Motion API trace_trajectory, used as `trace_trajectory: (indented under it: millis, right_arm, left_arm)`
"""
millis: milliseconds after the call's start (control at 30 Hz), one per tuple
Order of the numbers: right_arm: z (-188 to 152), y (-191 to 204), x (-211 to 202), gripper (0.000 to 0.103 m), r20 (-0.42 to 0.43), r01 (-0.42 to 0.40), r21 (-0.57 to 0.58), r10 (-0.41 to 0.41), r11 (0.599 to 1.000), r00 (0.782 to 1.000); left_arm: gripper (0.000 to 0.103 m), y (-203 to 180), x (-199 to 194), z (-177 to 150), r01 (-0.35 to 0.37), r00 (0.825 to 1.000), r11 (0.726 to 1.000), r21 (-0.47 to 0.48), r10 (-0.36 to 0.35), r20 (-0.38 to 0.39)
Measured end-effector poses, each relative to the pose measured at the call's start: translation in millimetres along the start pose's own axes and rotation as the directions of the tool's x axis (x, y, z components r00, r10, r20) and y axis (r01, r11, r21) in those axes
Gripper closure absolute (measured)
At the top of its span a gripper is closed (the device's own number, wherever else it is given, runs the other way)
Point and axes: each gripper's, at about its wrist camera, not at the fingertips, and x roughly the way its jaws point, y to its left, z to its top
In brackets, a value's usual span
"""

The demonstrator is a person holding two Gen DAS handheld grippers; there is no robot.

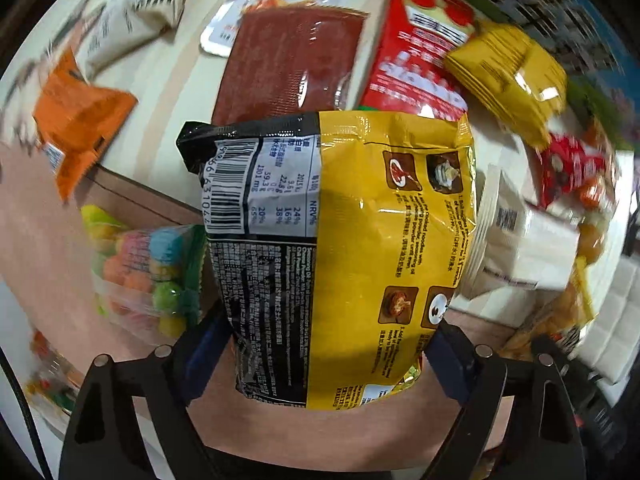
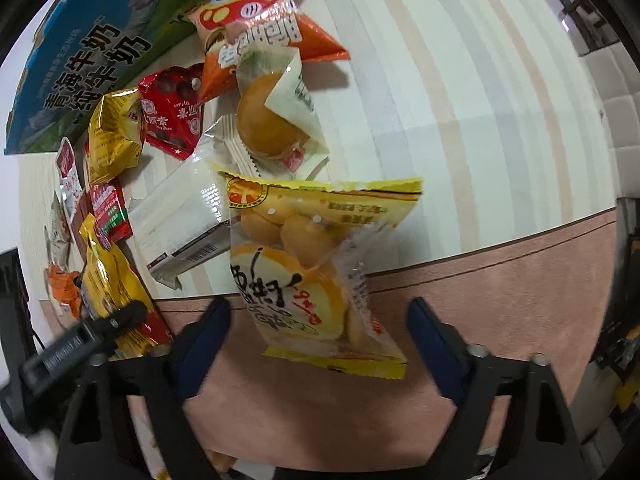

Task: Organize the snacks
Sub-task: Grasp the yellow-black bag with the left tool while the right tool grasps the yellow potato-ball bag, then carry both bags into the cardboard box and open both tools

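My left gripper (image 1: 324, 352) is shut on a large yellow and black noodle packet (image 1: 340, 248) and holds it above the edge of a cardboard box (image 1: 132, 204). The same packet and left gripper show at the lower left of the right wrist view (image 2: 108, 280). My right gripper (image 2: 316, 328) is open. A clear yellow bag of small buns (image 2: 304, 264) lies between its fingers without touching either pad, over the table edge and the box flap (image 2: 480, 320).
On the striped table (image 2: 480, 120) lie a red meat slab pack (image 1: 288, 60), a red bag (image 1: 416, 60), a yellow bag (image 1: 508, 76), an orange packet (image 1: 76, 120), a white packet (image 2: 180, 220) and a blue milk carton (image 2: 92, 52). Coloured candies (image 1: 152, 272) lie in the box.
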Motion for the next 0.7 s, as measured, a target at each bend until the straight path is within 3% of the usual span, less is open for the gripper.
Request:
trace_trajectory:
  millis: [167, 267, 500, 700]
  right_arm:
    - [0, -4, 4, 0.047, 0.016, -0.020, 0.015, 0.020, 1.000, 1.000]
    - [-7, -8, 3, 0.054, 0.035, -0.021, 0.003, 0.021, 1.000, 0.999]
    - [-34, -14, -4, 0.058, 0.028, -0.029, -0.027, 0.029, 0.999, 0.999]
    - [-64, -7, -38, 0.058, 0.033, -0.101, -0.092, 0.104, 0.991, 0.994]
  left_arm:
    - [0.014, -15, -5, -26, -0.132, 0.988, 0.981, 0.143, 0.119, 0.095]
    - [0.014, -21, -2, -40, -0.170, 0.981, 0.968, 0.183, 0.148, 0.125]
    - [0.014, -22, -14, -74, -0.174, 0.977, 0.959, 0.222, 0.140, 0.160]
    - [0.014, -31, -64, -80, -0.139, 0.975, 0.964, 0.227, 0.093, 0.202]
